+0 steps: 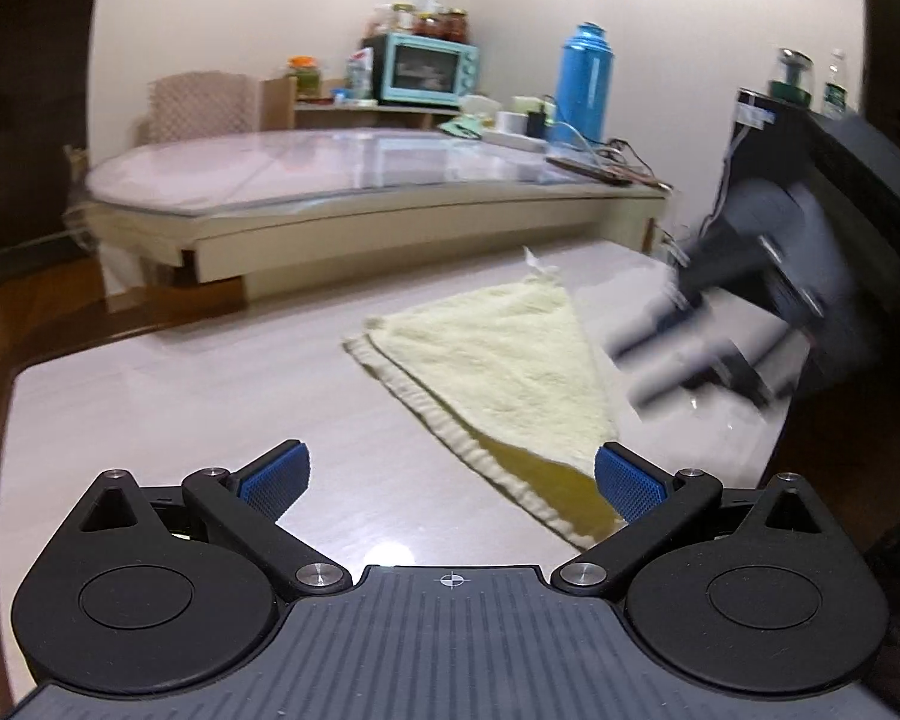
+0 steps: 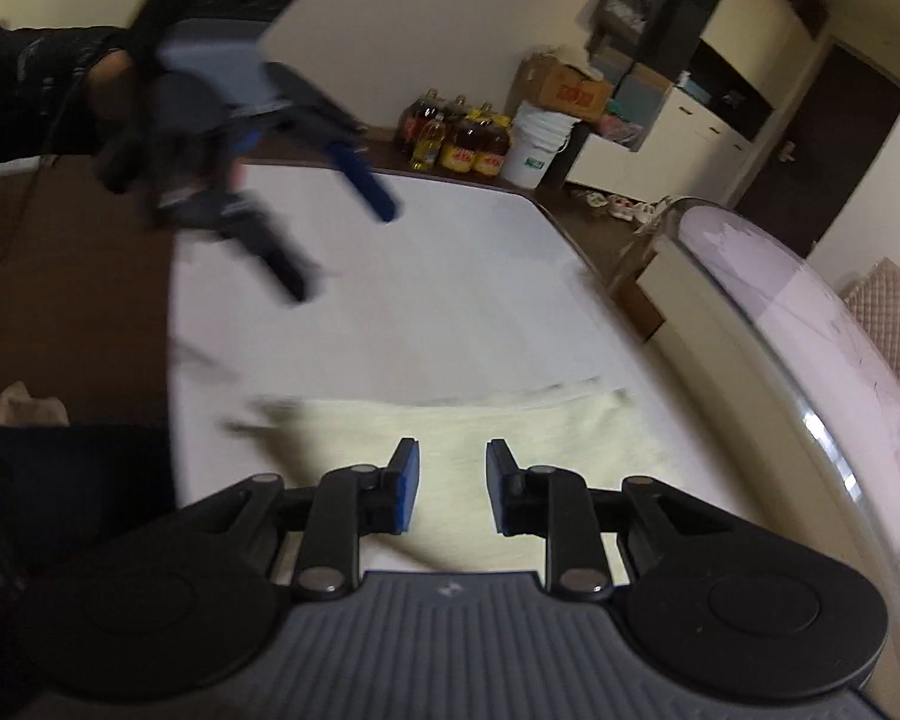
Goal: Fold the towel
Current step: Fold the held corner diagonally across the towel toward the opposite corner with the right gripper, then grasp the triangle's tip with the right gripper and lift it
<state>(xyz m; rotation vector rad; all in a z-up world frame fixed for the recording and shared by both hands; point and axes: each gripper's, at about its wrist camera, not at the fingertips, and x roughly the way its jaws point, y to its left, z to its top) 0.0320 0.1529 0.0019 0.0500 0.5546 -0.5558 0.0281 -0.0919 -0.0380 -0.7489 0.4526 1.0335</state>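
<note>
One pale yellow towel [image 1: 498,372] is lying folded on the white table [image 1: 210,420]. Left gripper [image 1: 450,480] and right gripper [image 2: 450,483] are hovering over it, both released. No lettering is reading clearly.

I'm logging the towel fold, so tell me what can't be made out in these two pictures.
- Left wrist view: the right gripper is motion-blurred, so its jaw gap is unreadable here.
- Left wrist view: the towel's near corner is hidden behind the left gripper.
- Right wrist view: the towel's near edge is covered by the gripper body, and its texture is smeared.
- Right wrist view: bottle labels are too small to read.
</note>
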